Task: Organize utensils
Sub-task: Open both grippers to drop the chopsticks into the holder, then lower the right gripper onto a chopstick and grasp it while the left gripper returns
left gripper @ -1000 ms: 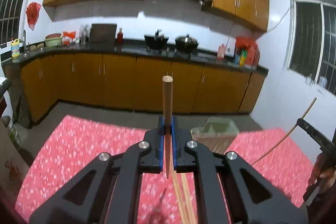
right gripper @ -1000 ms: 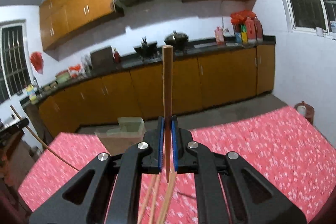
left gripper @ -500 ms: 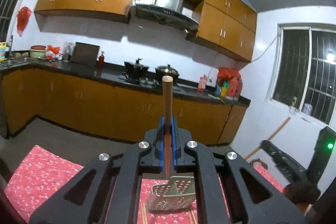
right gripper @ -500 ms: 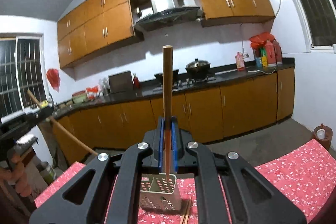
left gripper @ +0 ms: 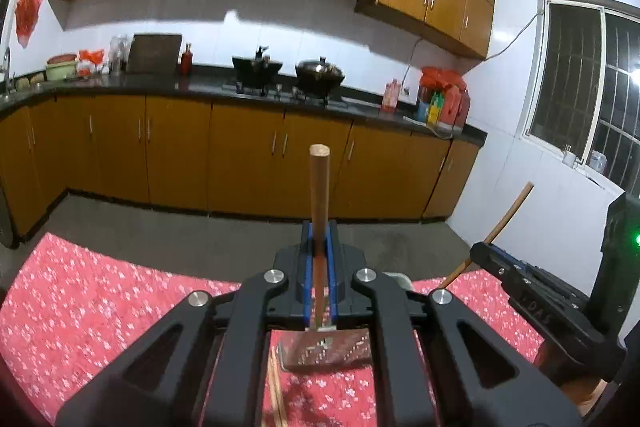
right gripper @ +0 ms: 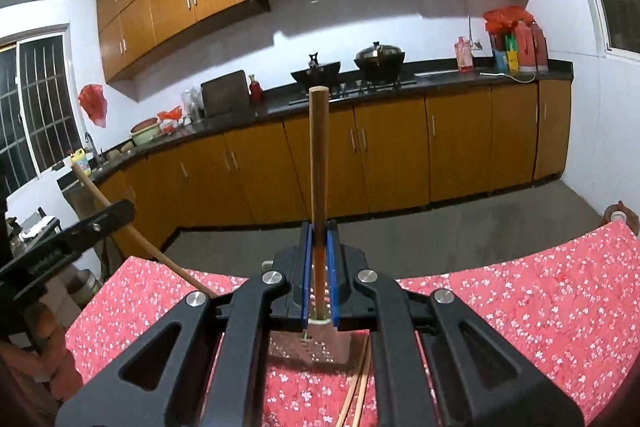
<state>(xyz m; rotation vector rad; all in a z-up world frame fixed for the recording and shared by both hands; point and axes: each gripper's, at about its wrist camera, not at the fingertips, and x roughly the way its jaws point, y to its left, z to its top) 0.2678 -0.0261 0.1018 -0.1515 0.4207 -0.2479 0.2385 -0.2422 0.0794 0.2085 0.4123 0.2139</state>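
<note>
Red floral tablecloth in an orange-cabinet kitchen, two pots on the stove. Two grippers, one chopstick each: left gripper clamped on a chopstick, right gripper clamped on another chopstick. One perforated holder sits right below, loose chopsticks beside it.

Holder: mostly hidden behind the left gripper, possibly a perforated utensil basket.
Loose chopsticks: lower ends cut off by the frame edge.
Held stick's tip: hidden.
</note>
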